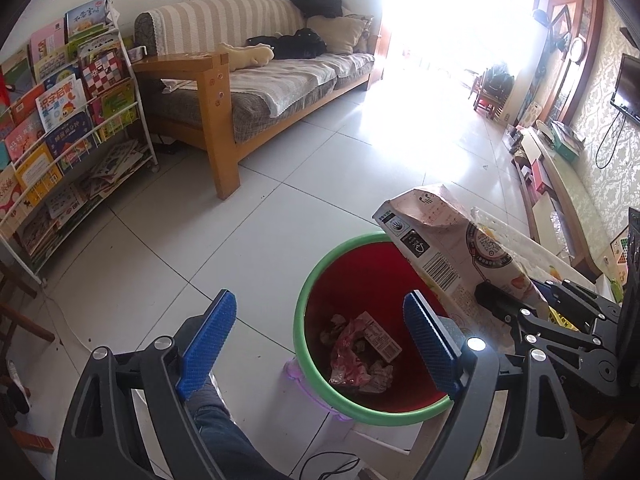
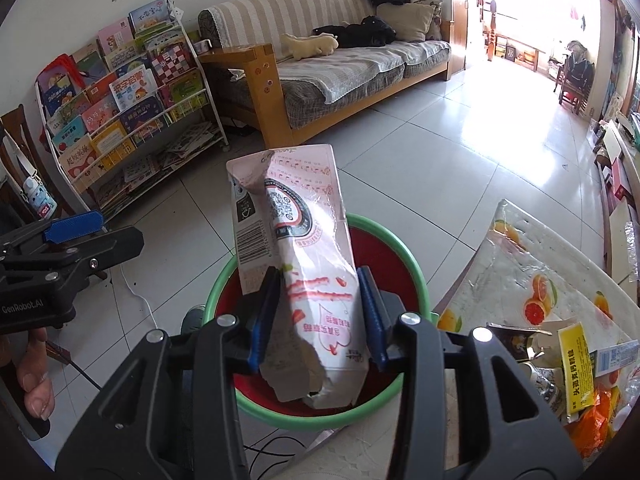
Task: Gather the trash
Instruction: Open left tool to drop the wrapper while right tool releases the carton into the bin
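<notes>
The right gripper point(image 2: 320, 316) has its blue pads against both sides of a pink milk carton point(image 2: 304, 248), held upright directly over the red bin point(image 2: 384, 248) with the green rim; the grip looks slack (perhaps just easing), though the carton is not yet dropped. The left gripper point(image 1: 316, 344) stands wide apart and empty, the bin at its one o'clock. More wrappers point(image 2: 576, 364) lie on the fruit-print table point(image 2: 520, 264) at four o'clock; this looks like the drop step, so next calls for spreading the pads, then reaching for the wrappers.
</notes>
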`<state>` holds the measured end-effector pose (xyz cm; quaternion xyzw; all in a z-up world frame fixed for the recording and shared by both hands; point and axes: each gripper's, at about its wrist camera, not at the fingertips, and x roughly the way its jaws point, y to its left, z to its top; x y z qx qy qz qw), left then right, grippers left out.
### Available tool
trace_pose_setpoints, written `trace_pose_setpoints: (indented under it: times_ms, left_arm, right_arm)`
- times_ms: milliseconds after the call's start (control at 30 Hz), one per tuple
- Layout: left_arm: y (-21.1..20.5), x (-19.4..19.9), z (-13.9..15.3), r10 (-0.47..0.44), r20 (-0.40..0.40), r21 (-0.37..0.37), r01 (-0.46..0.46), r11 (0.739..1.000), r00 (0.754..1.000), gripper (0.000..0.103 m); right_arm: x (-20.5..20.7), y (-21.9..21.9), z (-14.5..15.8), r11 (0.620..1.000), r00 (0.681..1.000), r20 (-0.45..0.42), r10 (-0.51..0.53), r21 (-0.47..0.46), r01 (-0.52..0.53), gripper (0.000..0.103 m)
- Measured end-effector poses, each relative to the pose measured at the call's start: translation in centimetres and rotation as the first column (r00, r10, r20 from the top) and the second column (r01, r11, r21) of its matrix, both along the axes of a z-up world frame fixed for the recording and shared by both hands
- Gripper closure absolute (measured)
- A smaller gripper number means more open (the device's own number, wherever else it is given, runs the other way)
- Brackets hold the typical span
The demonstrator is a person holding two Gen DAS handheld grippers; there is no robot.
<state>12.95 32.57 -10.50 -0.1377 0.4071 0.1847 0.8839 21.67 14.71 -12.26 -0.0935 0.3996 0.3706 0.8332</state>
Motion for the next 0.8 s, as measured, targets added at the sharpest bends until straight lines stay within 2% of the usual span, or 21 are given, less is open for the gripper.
trace_pose_setpoints:
  times_ms: [67, 100, 133, 333, 467, 533, 567, 800]
  left_arm:
    - [0.2, 0.1, -0.1, 0.004, 0.002, -0.002, -0.004, 1.0, 1.0, 0.021]
    - [0.3, 0.0, -0.1, 0.006, 0.002, -0.002, -0.006, 1.0, 1.0, 0.021]
    - [0.3, 0.1, -0.1, 0.006, 0.003, -0.001, -0.006, 1.0, 1.0, 0.021]
    - [-0.5, 0.1, 0.2, -0.005, 0.01, -0.007, 0.005, 1.0, 1.0, 0.021]
    - [-1.9, 0.1, 0.6, -0.035, 0.021, -0.014, 0.035, 0.999, 0.999, 0.021]
    - [-3.1, 0.0, 0.9, -0.056, 0.029, -0.025, 0.057, 0.998, 0.998, 0.011]
    - [-3.7, 0.0, 1.0, -0.07, 0.036, -0.031, 0.071, 0.997, 0.997, 0.01]
    - [-9.9, 0.0, 2.1, -0.188, 0.051, -0.045, 0.19, 0.981, 0.981, 0.008]
  right_arm:
    - [0.1, 0.1, -0.2, 1.0, 1.0, -0.008, 0.002, -0.013, -0.002, 0.046]
    - [0.1, 0.0, -0.1, 1.0, 1.0, -0.001, -0.006, -0.014, 0.006, 0.034]
    - [0.0, -0.1, 0.1, 1.0, 1.0, 0.007, -0.01, -0.009, 0.01, 0.028]
    - [-0.6, -1.4, 1.0, 0.999, 0.998, 0.053, -0.029, -0.026, 0.031, 0.006]
    - [-1.1, -3.4, 1.8, 0.998, 0.996, 0.078, -0.053, -0.042, 0.056, 0.005]
    - [-1.6, -5.0, 2.2, 0.996, 0.994, 0.084, -0.07, -0.049, 0.074, 0.005]
    - [-1.8, -5.9, 2.4, 0.995, 0.993, 0.088, -0.082, -0.053, 0.087, 0.005]
    - [-3.8, -13.7, 3.2, 0.979, 0.976, 0.093, -0.197, -0.04, 0.201, 0.005]
